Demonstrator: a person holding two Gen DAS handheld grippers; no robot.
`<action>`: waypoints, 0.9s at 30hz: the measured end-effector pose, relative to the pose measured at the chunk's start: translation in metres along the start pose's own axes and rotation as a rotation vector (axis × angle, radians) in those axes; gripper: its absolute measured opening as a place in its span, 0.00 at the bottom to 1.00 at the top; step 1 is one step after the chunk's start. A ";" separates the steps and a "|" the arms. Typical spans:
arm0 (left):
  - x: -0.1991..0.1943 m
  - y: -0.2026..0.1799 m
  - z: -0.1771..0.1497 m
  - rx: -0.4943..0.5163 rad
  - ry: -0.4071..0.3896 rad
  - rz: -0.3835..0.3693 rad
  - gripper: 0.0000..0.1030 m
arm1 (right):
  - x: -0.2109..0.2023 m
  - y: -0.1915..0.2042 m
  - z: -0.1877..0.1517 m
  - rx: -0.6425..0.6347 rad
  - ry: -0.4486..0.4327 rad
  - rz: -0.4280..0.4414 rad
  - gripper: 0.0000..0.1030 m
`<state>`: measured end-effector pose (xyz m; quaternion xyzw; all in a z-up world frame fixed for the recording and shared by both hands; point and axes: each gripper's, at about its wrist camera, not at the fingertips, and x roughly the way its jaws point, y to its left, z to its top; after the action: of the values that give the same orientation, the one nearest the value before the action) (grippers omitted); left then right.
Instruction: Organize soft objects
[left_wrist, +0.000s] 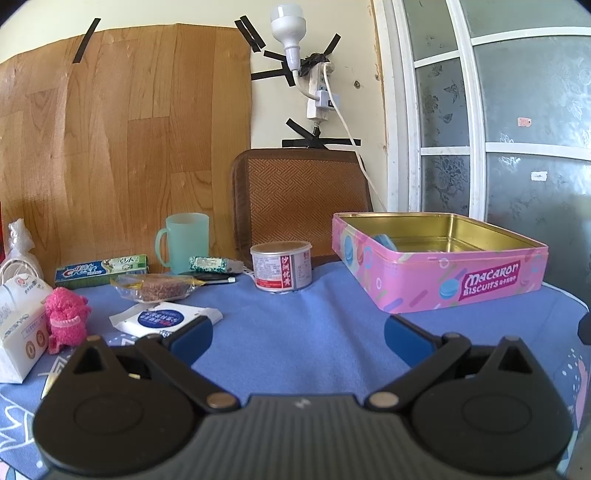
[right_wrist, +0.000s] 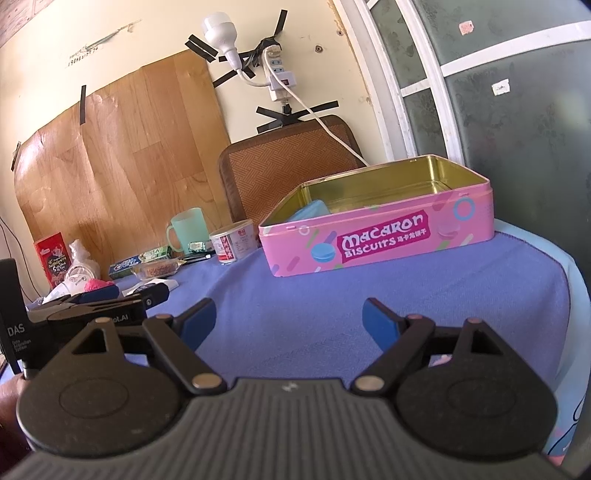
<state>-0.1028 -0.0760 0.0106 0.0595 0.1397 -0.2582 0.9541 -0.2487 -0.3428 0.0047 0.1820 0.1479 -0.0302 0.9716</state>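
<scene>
A pink fuzzy toy (left_wrist: 67, 316) stands at the left on the blue cloth, next to a white tissue pack (left_wrist: 20, 325). It shows partly in the right wrist view (right_wrist: 96, 284). An open pink biscuit tin (left_wrist: 461, 284) sits at the right with a light blue soft object (left_wrist: 384, 240) inside; the tin (right_wrist: 380, 240) and blue object (right_wrist: 308, 212) also show in the right wrist view. My left gripper (left_wrist: 298, 334) is open and empty above the cloth. My right gripper (right_wrist: 289, 320) is open and empty in front of the tin.
A white packet (left_wrist: 166, 318), wrapped snack (left_wrist: 157, 288), toothpaste box (left_wrist: 101, 275), green mug (left_wrist: 184, 242) and a can (left_wrist: 282, 266) stand on the cloth. A chair back (left_wrist: 301, 199) is behind. A red box (right_wrist: 53, 260) stands far left. The table edge drops at right.
</scene>
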 end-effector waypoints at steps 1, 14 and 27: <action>0.000 0.000 0.000 0.001 0.000 -0.001 1.00 | 0.000 0.000 0.000 0.002 0.003 0.000 0.86; 0.002 -0.002 -0.001 0.005 0.004 -0.011 1.00 | 0.002 0.000 0.000 0.006 0.008 -0.004 0.86; 0.002 -0.002 -0.002 0.009 0.015 -0.018 1.00 | 0.002 -0.004 -0.002 0.024 0.003 -0.005 0.86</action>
<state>-0.1026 -0.0782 0.0082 0.0645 0.1461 -0.2669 0.9504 -0.2480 -0.3463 0.0013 0.1932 0.1492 -0.0340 0.9692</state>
